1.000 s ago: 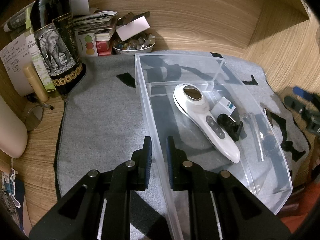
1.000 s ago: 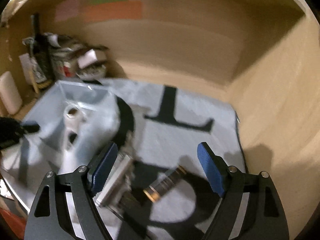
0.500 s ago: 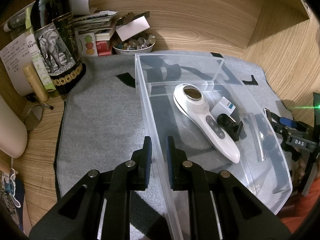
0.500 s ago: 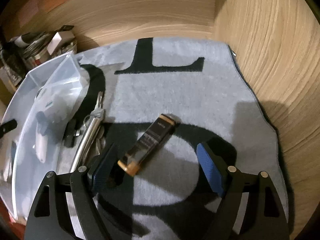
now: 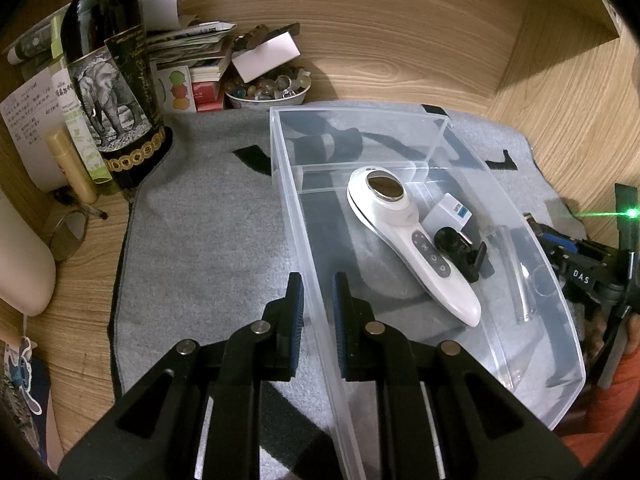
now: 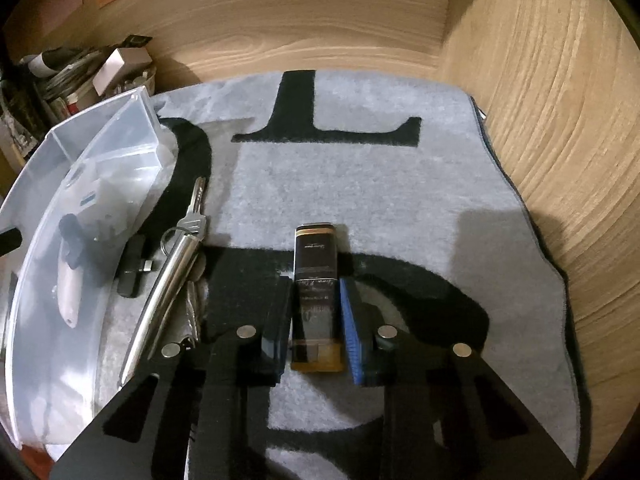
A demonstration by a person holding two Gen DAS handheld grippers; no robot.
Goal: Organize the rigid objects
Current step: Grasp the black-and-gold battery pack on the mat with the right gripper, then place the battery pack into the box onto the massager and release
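On the grey mat (image 6: 400,208), right of the clear bin (image 6: 40,240): dark gold-capped case (image 6: 316,272), long axis along the right gripper (image 6: 315,316), fingers closing on its sides. Left gripper (image 5: 316,304) clamped on bin wall.

Both views are wrist fisheyes looking forward and steeply down along their fingers. Left wrist view sits close above the left side wall of the clear bin (image 5: 400,140), facing the cluttered back-left corner, grey mat (image 5: 208,240) below. Right wrist view is very near the mat (image 6: 400,200), facing the back-right corner. Shared: the bin (image 6: 80,200), the mat, the wood back wall.
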